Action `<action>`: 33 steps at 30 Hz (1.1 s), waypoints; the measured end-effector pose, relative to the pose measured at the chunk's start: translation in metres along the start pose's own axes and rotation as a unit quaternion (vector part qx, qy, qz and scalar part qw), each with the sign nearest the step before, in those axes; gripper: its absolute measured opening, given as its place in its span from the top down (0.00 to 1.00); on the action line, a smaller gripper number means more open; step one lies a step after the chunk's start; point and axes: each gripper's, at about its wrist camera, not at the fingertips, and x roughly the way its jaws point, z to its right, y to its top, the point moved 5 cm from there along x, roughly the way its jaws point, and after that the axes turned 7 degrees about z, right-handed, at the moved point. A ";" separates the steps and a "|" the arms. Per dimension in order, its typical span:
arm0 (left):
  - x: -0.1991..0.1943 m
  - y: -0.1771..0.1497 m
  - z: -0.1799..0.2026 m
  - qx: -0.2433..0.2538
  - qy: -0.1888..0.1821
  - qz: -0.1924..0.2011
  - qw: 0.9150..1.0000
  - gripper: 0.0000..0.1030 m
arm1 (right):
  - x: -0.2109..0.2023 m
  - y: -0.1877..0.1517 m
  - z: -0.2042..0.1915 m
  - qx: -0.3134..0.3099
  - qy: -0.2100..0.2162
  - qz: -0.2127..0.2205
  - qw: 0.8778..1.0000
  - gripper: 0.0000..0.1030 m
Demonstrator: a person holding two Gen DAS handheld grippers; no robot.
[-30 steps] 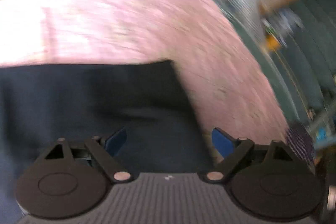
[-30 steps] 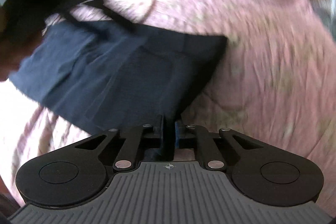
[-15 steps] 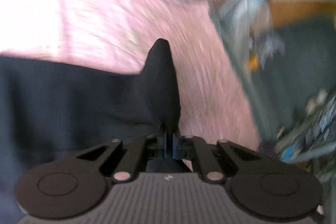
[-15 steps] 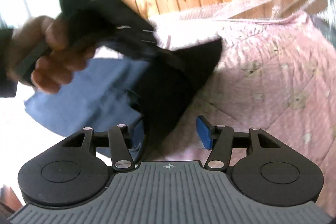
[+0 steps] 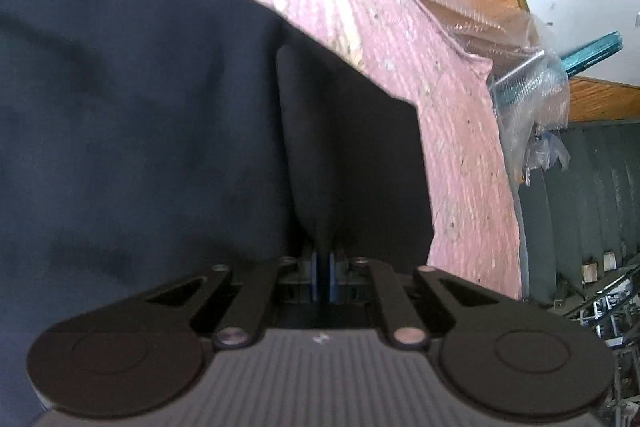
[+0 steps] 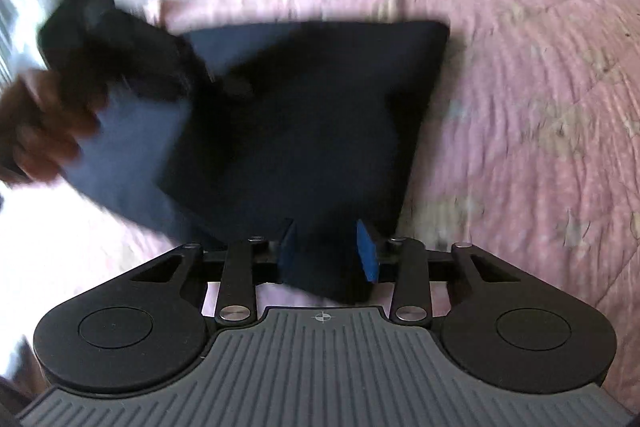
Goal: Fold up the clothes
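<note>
Folding a dark garment on a pink quilt: the cloth lies partly doubled over itself, one flap raised across the rest. To do this fold well, the raised corner should be carried level across the cloth until its edges meet those beneath, both corners kept taut so no crease is trapped, then lowered before release. Left gripper, pressed together, pinches a peak of the garment. Right gripper: jaws closing, a corner of cloth between the blue pads, apparently not yet pressed. Person's hand with the left tool shows at the left edge of the right wrist view, blurred.

Compared with a second ago: the left jaws, then spread over flat cloth, have clamped and lifted a corner; the right jaws, then shut on the cloth, have let go and are re-gripping; the flap has swung over the garment.
</note>
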 end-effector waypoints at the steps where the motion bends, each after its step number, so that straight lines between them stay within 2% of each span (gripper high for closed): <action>1: -0.001 -0.002 -0.004 -0.004 0.002 0.004 1.000 0.89 | 0.000 -0.002 -0.001 -0.006 -0.008 -0.005 1.000 0.69; 3: -0.009 -0.005 -0.010 -0.018 0.003 0.016 1.000 0.81 | 0.000 -0.003 -0.001 -0.006 -0.017 -0.014 1.000 0.68; 4: -0.015 -0.006 -0.010 -0.024 0.005 0.025 0.999 0.68 | -0.002 0.001 0.006 0.020 -0.005 -0.014 1.000 0.65; 5: -0.022 -0.009 -0.009 -0.024 0.004 0.035 0.999 0.52 | -0.005 0.008 0.013 0.043 0.004 -0.005 0.999 0.57; 7: -0.041 -0.015 -0.003 -0.015 -0.005 0.056 0.998 0.41 | -0.007 0.029 0.032 0.082 0.011 0.022 0.996 0.45; 9: -0.045 -0.024 0.003 -0.006 -0.003 0.058 0.998 0.42 | -0.005 0.051 0.052 0.125 0.024 0.039 0.991 0.45; 10: -0.042 -0.028 0.006 -0.004 -0.002 0.055 0.998 0.46 | 0.001 0.064 0.065 0.152 0.036 0.043 0.987 0.45; 12: -0.031 -0.036 0.004 -0.011 0.006 0.048 0.999 0.63 | 0.021 0.085 0.088 0.196 0.059 0.050 0.977 0.45; 13: -0.026 -0.040 0.002 -0.015 0.010 0.044 0.999 0.77 | 0.033 0.093 0.100 0.217 0.065 0.051 0.973 0.45; 16: -0.020 -0.046 -0.007 -0.044 0.012 0.047 0.998 0.82 | 0.071 0.104 0.127 0.266 0.074 0.042 0.960 0.44; 18: -0.025 -0.049 -0.013 -0.066 0.021 0.053 0.996 0.84 | 0.088 0.108 0.135 0.289 0.110 0.040 0.950 0.46; 19: -0.031 -0.051 -0.015 -0.067 0.033 0.059 0.995 0.81 | 0.094 0.109 0.137 0.297 0.130 0.038 0.945 0.46; 21: -0.050 -0.057 -0.011 -0.060 0.064 0.081 0.993 0.64 | 0.100 0.108 0.137 0.311 0.175 0.023 0.934 0.46; 22: -0.060 -0.060 -0.008 -0.055 0.080 0.093 0.991 0.45 | 0.103 0.108 0.138 0.314 0.190 0.018 0.930 0.46; 23: -0.070 -0.063 -0.004 -0.051 0.097 0.108 0.988 0.33 | 0.105 0.108 0.140 0.312 0.193 0.018 0.930 0.47; 25: -0.082 -0.070 0.006 -0.045 0.116 0.133 0.983 0.29 | 0.111 0.105 0.143 0.316 0.201 0.016 0.927 0.50; 27: -0.088 -0.080 0.013 -0.048 0.127 0.136 0.981 0.29 | 0.116 0.107 0.138 0.295 0.199 0.008 0.934 0.50; 28: -0.088 -0.084 0.015 -0.052 0.136 0.136 0.980 0.29 | 0.117 0.108 0.134 0.281 0.196 0.001 0.940 0.66; 29: -0.084 -0.087 0.017 -0.055 0.143 0.134 0.979 0.29 | 0.119 0.109 0.131 0.267 0.192 -0.005 0.944 0.96; 33: -0.070 -0.094 0.022 -0.064 0.170 0.132 0.974 0.31 | 0.113 0.114 0.131 0.229 0.136 0.002 0.964 0.98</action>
